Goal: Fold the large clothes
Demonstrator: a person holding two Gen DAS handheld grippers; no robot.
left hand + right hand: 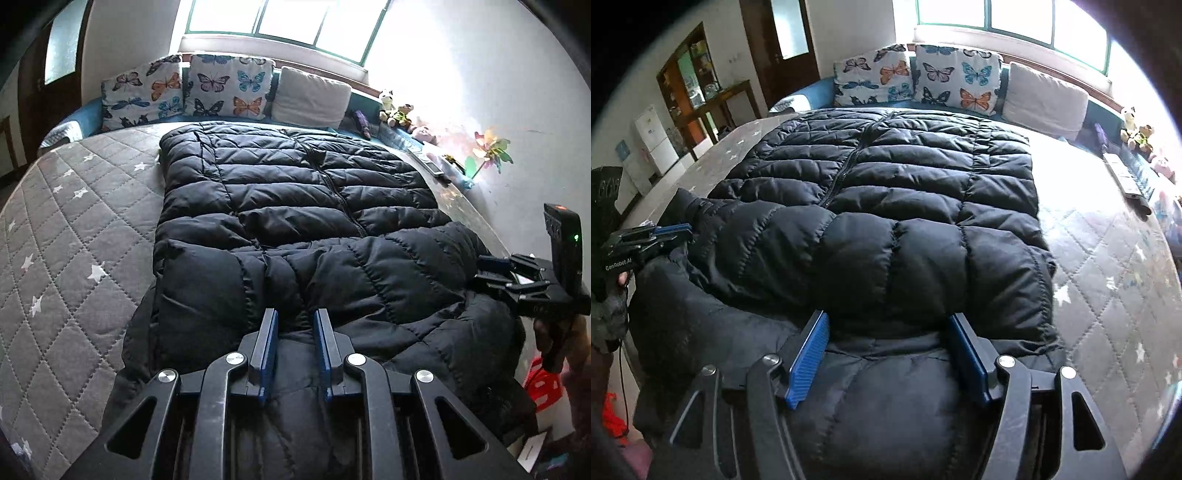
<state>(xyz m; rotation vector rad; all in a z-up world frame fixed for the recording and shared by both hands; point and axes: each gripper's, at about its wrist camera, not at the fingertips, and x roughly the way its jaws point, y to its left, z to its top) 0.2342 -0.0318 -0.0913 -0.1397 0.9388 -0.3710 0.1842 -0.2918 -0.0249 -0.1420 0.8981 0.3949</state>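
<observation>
On the grey quilted mattress (pixel 74 229), star-printed, a large black puffer jacket (pixel 295 199) lies spread front-up, zip running away toward the butterfly cushions (pixel 192 88) and the window. Sleeves appear laid across the near part of the body, forming a bulky roll across the near end; exact layering unclear under the padding.

Left gripper (pixel 295 321): fingers set a narrow gap apart, straddling a ridge of black fabric at the near edge. Padding sits between the blue pads, but whether they actually pinch it I cannot tell. In the right wrist view it shows at the far left, tips at the garment's side, closure hidden.

Right gripper (pixel 888 325): jaws spread wide, one blue pad (pixel 809 354) either side of a thick puffy section. Fabric bulges between and past the fingers; no squeeze visible, so it reads as open around the jacket, not holding.

Judgement: both tools stationed along the near end, well apart from each other, so that the wide hem or shoulder line can be lifted evenly. A heavy quilted coat held at one point would sag and twist. Likely next step is closing on the edge and carrying it forward over the body.

Risk: slippery shell, thick fill; a shallow bite may slide off

Stuffed toys (pixel 397 110) and a pinwheel (pixel 487 151) line the far right ledge, clear of the work
</observation>
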